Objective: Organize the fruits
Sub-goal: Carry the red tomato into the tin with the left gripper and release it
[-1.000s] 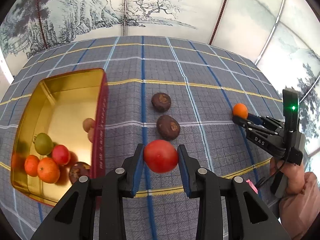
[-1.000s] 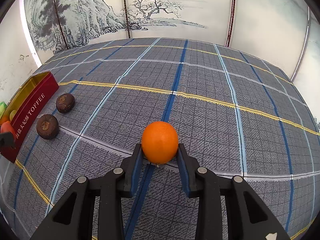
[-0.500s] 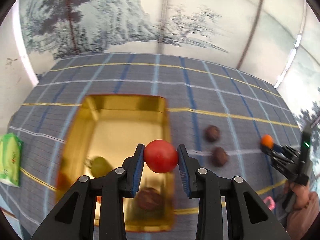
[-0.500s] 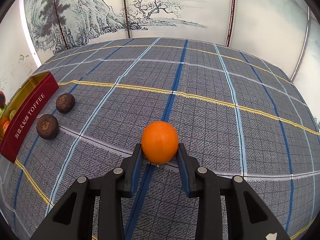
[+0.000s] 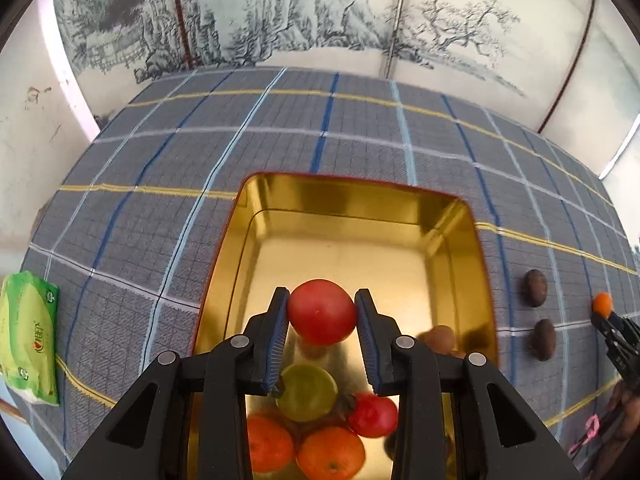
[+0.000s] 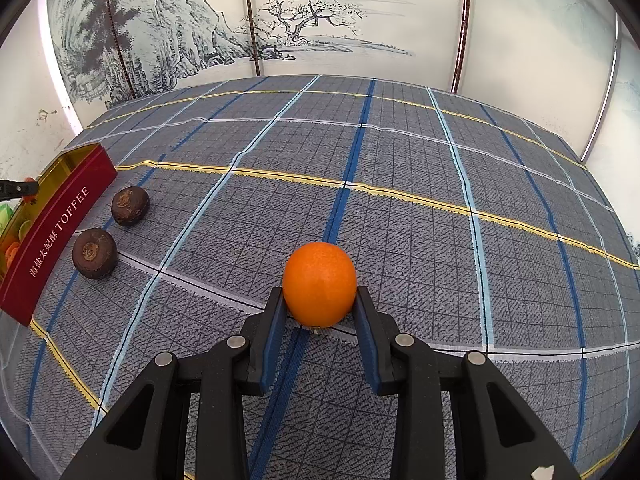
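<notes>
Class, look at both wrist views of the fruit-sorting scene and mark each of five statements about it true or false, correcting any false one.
1. The left gripper holds a red tomato above the gold tin. True.
2. The right gripper is empty. False: its fingers are shut on an orange.
3. Two dark brown fruits lie inside the tin. False: they lie on the checked tablecloth, beside the tin's red outer wall.
4. The tin already contains a green fruit and orange ones. True.
5. A green packet sits in the tin. False: it lies on the cloth, apart from the tin, at the left edge of the left wrist view.
</notes>
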Motion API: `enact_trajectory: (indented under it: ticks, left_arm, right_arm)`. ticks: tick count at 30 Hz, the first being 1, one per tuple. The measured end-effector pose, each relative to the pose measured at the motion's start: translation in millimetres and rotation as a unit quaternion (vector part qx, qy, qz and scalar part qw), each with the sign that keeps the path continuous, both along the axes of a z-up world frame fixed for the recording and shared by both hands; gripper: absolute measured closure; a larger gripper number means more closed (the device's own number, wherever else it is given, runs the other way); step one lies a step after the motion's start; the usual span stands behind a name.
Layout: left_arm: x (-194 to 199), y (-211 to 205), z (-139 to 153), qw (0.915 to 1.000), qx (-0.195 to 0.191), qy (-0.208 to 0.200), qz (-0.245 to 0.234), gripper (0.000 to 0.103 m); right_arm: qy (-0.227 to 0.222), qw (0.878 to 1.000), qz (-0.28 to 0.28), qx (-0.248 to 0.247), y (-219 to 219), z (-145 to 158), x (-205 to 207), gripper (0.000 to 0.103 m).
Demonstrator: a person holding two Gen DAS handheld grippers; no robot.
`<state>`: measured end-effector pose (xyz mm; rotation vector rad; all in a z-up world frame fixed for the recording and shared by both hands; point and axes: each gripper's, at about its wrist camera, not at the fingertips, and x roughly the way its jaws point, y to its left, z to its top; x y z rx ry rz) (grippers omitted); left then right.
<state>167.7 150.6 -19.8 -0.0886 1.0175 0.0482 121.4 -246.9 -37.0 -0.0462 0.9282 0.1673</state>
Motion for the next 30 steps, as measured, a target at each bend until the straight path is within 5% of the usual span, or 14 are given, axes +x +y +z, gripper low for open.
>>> enact_trajectory:
  ticks: [30]
  left_arm:
    - [2,4,-34,0.9975,0.046,0.052,0.016,0.069]
  right_arm:
    - [0.0,1.0,0.0,0.0,0,0,0,0.071]
